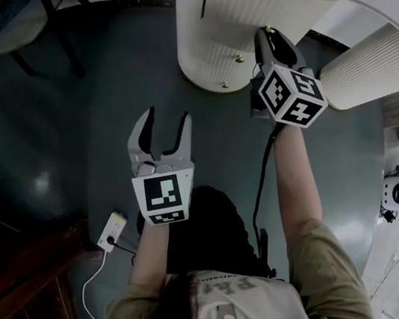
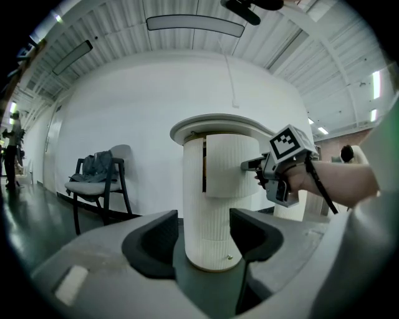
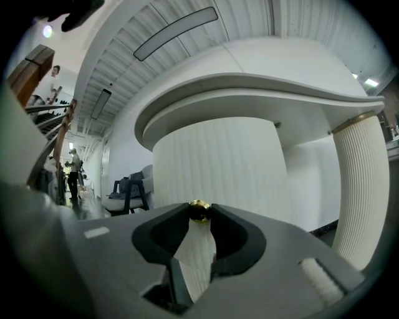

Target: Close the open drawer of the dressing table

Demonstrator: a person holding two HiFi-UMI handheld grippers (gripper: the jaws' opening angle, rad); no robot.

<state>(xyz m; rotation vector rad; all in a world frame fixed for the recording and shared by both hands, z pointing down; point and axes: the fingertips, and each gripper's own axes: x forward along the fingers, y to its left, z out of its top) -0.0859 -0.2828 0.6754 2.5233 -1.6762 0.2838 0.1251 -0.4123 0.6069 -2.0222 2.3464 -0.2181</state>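
Right gripper point(image 1: 266, 34) pinches the open drawer's point(image 2: 230, 165) brass knob point(image 3: 199, 211); a straight, steady push should seat it flush. Left gripper point(image 1: 166, 127) hangs nearer, jaws spread, empty.

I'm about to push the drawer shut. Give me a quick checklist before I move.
1. Grip: right claw shut on knob: ok.
2. Travel left: drawer front stands out, dark gap beside it: ok.
3. Clearance: left claw open, empty, back from the drawer: ok.
4. Inside of drawer free of obstructions: cannot tell.
5. Snag: cable hangs clear of the drawer: ok.
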